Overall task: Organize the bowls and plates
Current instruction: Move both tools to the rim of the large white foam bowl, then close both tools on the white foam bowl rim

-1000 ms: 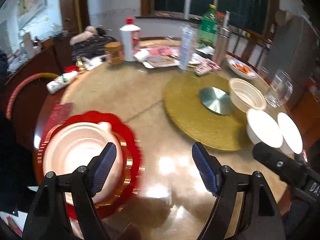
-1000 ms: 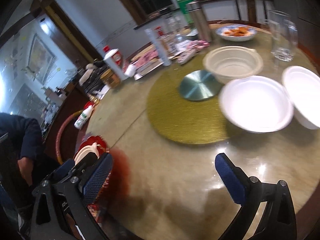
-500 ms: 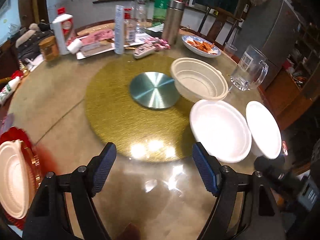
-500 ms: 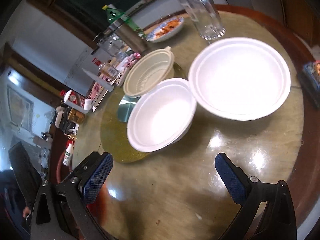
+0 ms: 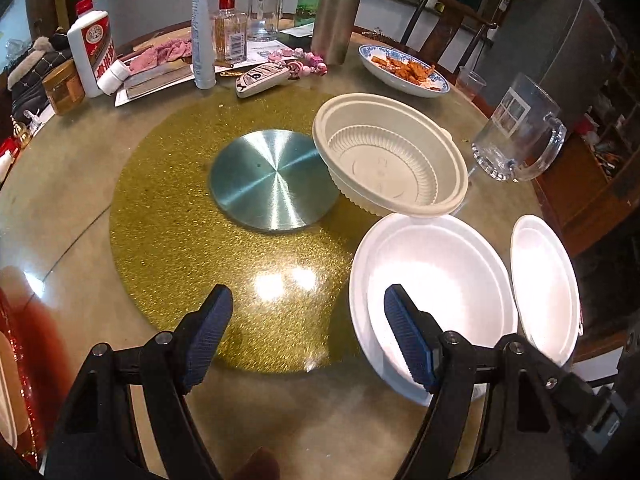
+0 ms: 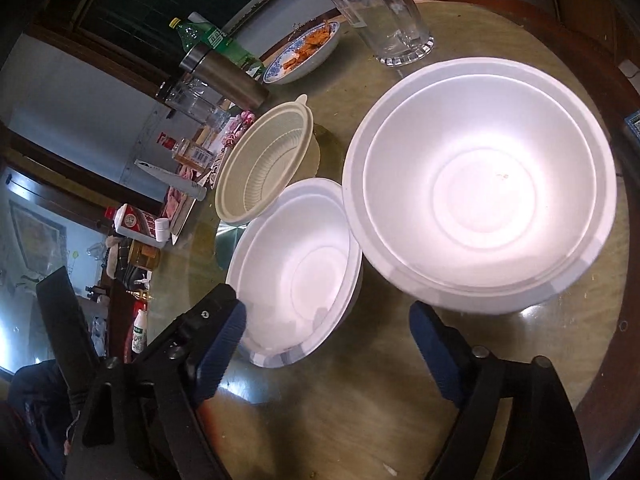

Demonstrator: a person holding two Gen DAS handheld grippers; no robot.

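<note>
Left tongs (image 5: pixel 306 336) spread wide, nothing between the blue pads, hovering over the near edge of the gold turntable mat (image 5: pixel 168 216) on the tabletop (image 5: pixel 60 184). Right tongs (image 6: pixel 326 346) likewise spread and empty, poised just short of the two foam bowls. Smaller white foam bowl (image 5: pixel 434 300) lapping the mat's near-right edge, right pad of the left tongs over its rim. Larger white foam bowl (image 6: pixel 480 204) just right of the smaller, rims touching or nearly so. Cream ribbed plastic bowl (image 5: pixel 390 160) tilted behind the smaller bowl, beside the steel hub (image 5: pixel 274 178) at the mat's centre. Glass mug (image 5: pixel 520 140) right of the cream bowl.
</note>
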